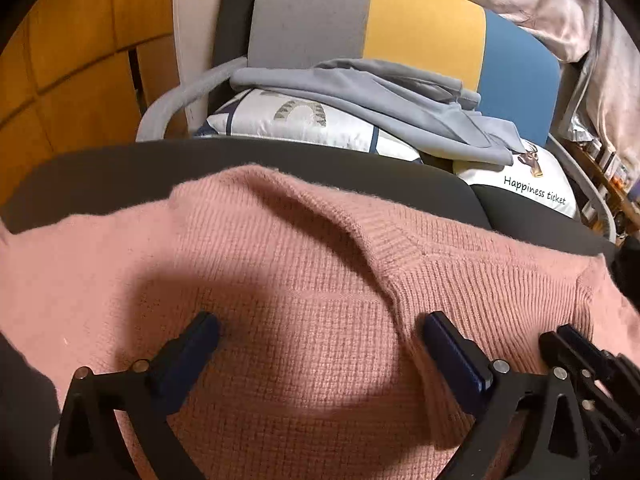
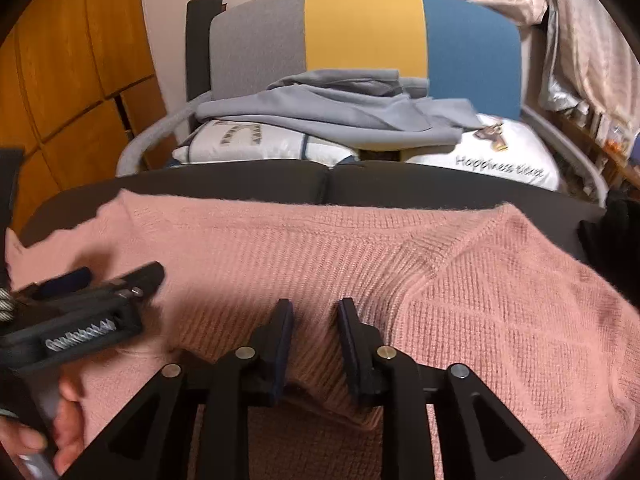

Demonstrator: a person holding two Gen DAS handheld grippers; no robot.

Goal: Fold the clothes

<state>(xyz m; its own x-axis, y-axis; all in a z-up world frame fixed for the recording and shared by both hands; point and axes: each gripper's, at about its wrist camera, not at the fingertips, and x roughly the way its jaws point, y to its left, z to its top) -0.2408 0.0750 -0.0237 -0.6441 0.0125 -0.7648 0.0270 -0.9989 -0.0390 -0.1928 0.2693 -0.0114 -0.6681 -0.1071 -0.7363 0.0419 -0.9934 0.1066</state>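
Observation:
A pink knit sweater [image 1: 304,264] lies spread over a dark cushioned surface [image 1: 120,172], its V-neck rib running toward the right. My left gripper [image 1: 320,332] is open wide, both fingers resting on the knit with nothing between them. It also shows at the left of the right wrist view [image 2: 116,276]. In the right wrist view the sweater [image 2: 500,300] fills the lower frame. My right gripper [image 2: 312,320] has its jaws narrowed around a raised ridge of pink knit that fills the gap between the pads.
Behind the dark surface stands a chair [image 1: 424,32] with a grey, yellow and blue back. It holds a grey garment [image 1: 380,100] on white printed pillows [image 1: 536,188]. Wooden cabinet doors [image 1: 80,60] are at the left. Pale bedding [image 1: 560,12] hangs at the upper right.

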